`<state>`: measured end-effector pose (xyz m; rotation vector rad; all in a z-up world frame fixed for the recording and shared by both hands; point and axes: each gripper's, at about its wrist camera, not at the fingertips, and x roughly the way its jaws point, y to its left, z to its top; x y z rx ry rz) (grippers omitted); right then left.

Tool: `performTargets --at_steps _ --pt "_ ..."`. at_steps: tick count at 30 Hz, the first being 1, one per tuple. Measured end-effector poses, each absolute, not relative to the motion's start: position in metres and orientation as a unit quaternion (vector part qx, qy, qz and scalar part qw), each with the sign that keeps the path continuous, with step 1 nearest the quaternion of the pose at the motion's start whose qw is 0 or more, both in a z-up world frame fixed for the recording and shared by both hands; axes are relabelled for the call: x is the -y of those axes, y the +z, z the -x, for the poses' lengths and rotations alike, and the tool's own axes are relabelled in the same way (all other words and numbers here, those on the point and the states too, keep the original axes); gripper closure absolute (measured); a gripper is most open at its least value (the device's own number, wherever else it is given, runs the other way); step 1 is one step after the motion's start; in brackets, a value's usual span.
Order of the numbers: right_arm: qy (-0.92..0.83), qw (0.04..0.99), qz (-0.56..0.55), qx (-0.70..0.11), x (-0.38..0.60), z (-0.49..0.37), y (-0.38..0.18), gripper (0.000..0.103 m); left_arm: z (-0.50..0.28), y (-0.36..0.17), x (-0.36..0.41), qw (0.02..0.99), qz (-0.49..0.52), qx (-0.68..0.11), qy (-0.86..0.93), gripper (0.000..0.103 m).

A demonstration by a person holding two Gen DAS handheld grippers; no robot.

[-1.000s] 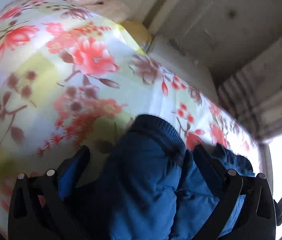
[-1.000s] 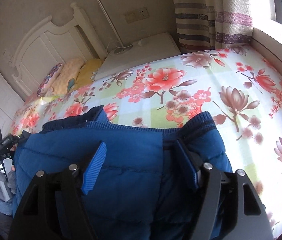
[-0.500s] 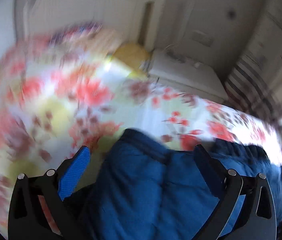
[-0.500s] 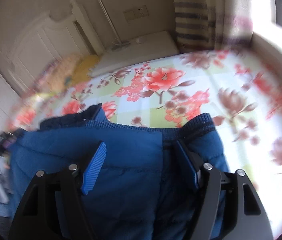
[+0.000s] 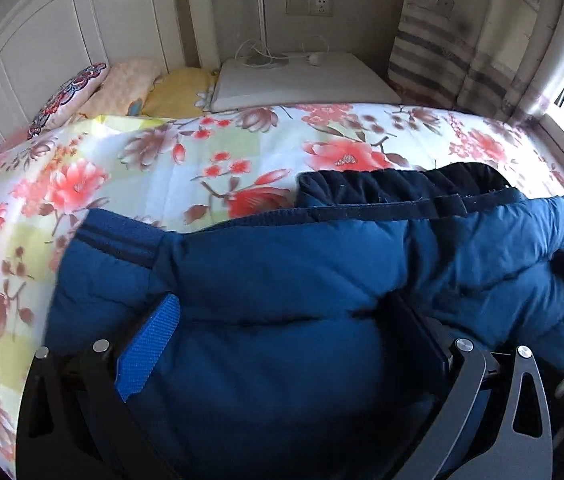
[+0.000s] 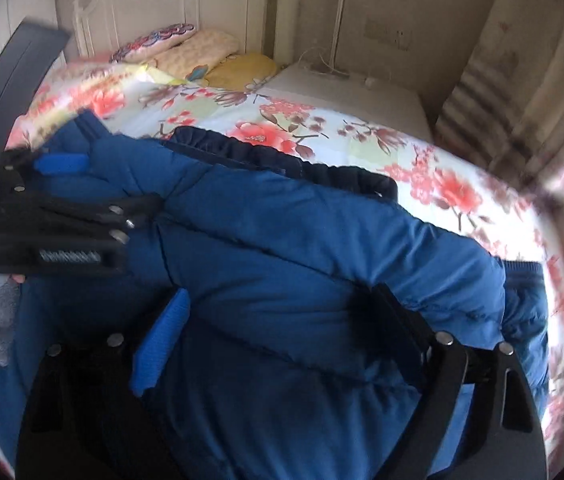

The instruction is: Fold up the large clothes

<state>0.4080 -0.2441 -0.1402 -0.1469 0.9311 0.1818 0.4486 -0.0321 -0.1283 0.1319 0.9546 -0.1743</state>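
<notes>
Both my grippers have swung round toward the headboard. My left gripper and right gripper each sit wide apart around bunched blue padded jacket, which lies directly ahead on the floral bedspread. I judge a fold is being carried over.
</notes>
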Motion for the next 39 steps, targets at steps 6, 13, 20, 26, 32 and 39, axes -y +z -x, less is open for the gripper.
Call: performTargets --at_steps 6,13,20,26,32,39 --pt "-0.003 0.902 -0.002 -0.433 0.341 -0.389 -0.130 0.012 -0.437 -0.120 -0.050 0.899 -0.026 -0.438 -0.014 0.004" --pt "0.019 0.891 -0.074 -0.448 0.371 -0.394 -0.155 0.009 -0.446 -0.142 -0.076 0.880 0.044 -0.472 -0.021 0.004" --pt "-0.004 0.902 -0.058 -0.427 0.369 -0.385 -0.138 0.014 -0.425 -0.121 -0.071 0.898 0.011 -0.440 0.022 0.004" --pt "0.062 0.928 0.037 -0.364 0.293 -0.324 -0.091 0.011 -0.357 -0.075 -0.013 0.923 -0.044 -0.377 -0.056 0.004" --pt "0.095 0.906 0.127 -0.393 0.222 -0.309 -0.137 0.004 -0.334 -0.128 0.045 0.909 -0.132 -0.389 -0.069 0.004" --pt "0.063 0.912 0.091 -0.394 0.271 -0.289 -0.121 0.005 -0.312 -0.116 -0.015 0.915 -0.080 -0.394 -0.032 0.004"
